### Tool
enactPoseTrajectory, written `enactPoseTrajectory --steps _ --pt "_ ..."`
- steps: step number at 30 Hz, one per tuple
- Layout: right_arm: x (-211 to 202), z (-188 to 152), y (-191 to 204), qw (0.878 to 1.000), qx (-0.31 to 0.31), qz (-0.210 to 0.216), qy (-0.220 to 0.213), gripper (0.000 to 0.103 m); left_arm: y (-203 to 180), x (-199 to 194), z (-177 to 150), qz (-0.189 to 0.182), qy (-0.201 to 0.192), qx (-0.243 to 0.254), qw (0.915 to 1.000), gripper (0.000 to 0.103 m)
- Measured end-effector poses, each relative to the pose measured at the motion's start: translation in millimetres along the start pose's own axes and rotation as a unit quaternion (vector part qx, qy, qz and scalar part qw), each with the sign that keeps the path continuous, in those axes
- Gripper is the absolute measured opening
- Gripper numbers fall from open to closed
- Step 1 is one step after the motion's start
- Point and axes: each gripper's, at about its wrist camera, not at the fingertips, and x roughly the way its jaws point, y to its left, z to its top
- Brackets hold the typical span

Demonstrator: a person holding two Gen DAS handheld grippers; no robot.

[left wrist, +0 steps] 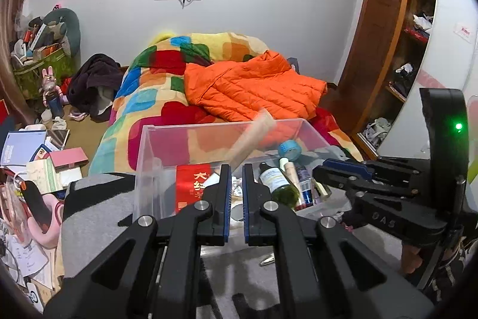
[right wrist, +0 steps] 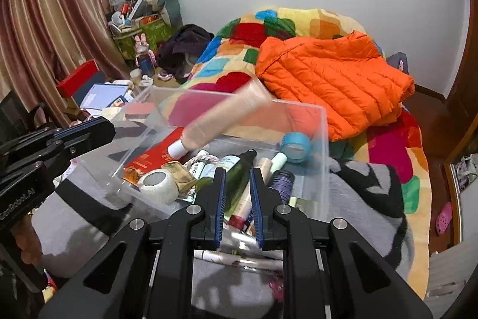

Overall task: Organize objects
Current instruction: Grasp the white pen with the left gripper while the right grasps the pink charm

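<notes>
Above the clear bin (right wrist: 324, 139) on the bed, one beige tube (right wrist: 221, 118) shows blurred and tilted, white cap down, touching neither gripper — apparently dropping in. Left gripper (left wrist: 236, 199) and right gripper (right wrist: 237, 208) each stand parted, holding nothing. That tube looks light, soft and slick; pinch it mid-body. Inside: one blue tape roll (right wrist: 295, 146), one green bottle (right wrist: 239, 169), one red packet (left wrist: 191, 187).

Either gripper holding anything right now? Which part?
Nothing held. The left gripper and right gripper both have empty gaps between their fingers. The blurred beige tube is airborne above the clear bin, touching neither.
</notes>
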Motion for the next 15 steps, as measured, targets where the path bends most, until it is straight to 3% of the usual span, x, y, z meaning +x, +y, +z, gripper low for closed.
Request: enactPoseTrajectory --steps 6,15 --pt "-28 -9 -12 1.000 0.006 -0.001 -0.016 0.021 -8 -6 -8 -0.026 0.015 0.003 0.9995 0.020" --pt "-42 -44 -32 1.000 0.014 -0.020 0.001 0.029 -34 24 -45 -0.061 0.097 0.039 0.9927 0.033"
